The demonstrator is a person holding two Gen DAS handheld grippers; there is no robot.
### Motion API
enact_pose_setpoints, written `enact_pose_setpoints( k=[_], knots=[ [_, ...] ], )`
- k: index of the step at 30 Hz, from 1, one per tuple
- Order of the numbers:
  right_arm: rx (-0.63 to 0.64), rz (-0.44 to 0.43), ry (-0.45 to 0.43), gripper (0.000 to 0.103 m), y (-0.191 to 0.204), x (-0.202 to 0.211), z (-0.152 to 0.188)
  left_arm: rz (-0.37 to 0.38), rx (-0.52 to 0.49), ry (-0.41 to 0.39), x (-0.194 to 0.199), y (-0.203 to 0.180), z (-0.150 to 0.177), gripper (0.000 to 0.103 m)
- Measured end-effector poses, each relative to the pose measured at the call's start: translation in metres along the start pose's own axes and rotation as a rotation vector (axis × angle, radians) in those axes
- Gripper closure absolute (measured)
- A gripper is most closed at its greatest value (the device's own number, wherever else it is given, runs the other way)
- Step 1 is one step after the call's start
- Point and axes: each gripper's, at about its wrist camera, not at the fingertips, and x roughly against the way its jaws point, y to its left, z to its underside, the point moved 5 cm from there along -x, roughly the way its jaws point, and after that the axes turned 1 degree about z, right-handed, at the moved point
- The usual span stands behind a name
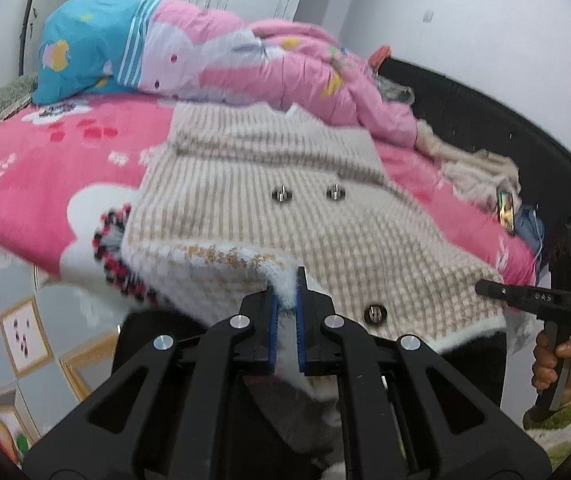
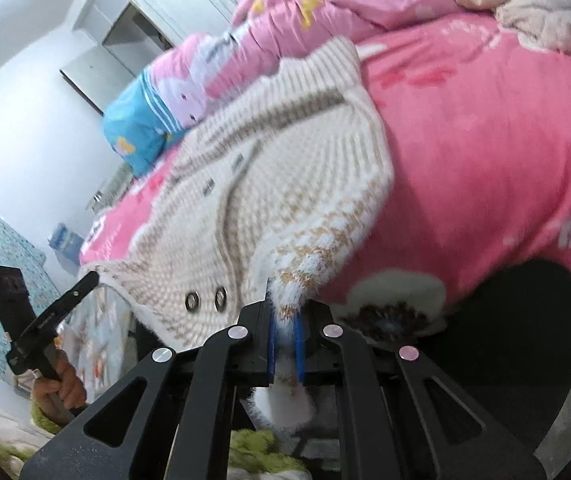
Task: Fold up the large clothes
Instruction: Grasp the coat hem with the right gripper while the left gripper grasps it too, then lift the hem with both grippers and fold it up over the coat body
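Left wrist view: close over the bed's near edge [image 1: 85,256], looking down along the left gripper [image 1: 287,312] across the cardigan [image 1: 285,184] toward the quilt [image 1: 213,56]. Right wrist view: equally close, tilted. Shared by both: cardigan, quilt, bed.

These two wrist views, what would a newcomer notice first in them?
First, the big cream and tan knitted cardigan, spread on the bright pink bedsheet. Next, both grippers are shut on its fluffy near edge: the left gripper and the right gripper. Behind, a pink and blue quilt lies bunched along the far side of the bed.
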Motion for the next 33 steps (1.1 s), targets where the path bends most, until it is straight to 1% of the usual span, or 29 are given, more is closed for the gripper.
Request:
enact_pose_setpoints(
  k=[6, 10, 13, 16, 22, 24, 28, 31, 33],
  knots=[
    [0.012, -0.03, -0.05, 0.096, 0.014, 0.002, -0.033, 0.033, 0.043, -0.07, -0.005, 0.008, -0.034, 0.097],
    [0.024, -0.049, -0.068, 0.096, 0.021, -0.004, -0.06, 0.022, 0.055, -0.105, -0.013, 0.016, -0.053, 0.097],
    [0.032, -0.055, -0.074, 0.096, 0.024, -0.011, -0.078, 0.004, 0.069, -0.124, -0.025, 0.027, -0.07, 0.097],
    [0.05, -0.056, -0.086, 0.096, 0.027, -0.022, -0.104, -0.018, 0.076, -0.14, -0.037, 0.037, -0.087, 0.097],
    [0.052, -0.061, -0.106, 0.096, 0.025, -0.046, -0.146, -0.089, 0.098, -0.153, -0.072, 0.065, -0.127, 0.097],
    [0.039, -0.056, -0.112, 0.096, 0.019, -0.058, -0.163, -0.127, 0.103, -0.146, -0.088, 0.077, -0.138, 0.097],
    [-0.01, -0.042, -0.1, 0.096, 0.004, -0.087, -0.188, -0.193, 0.117, -0.108, -0.12, 0.099, -0.15, 0.097],
    [-0.034, -0.002, -0.06, 0.096, -0.014, -0.122, -0.199, -0.226, 0.129, -0.049, -0.153, 0.117, -0.152, 0.097],
    [-0.061, 0.012, -0.023, 0.096, -0.024, -0.144, -0.199, -0.242, 0.14, 0.002, -0.178, 0.128, -0.15, 0.096]
  ],
)
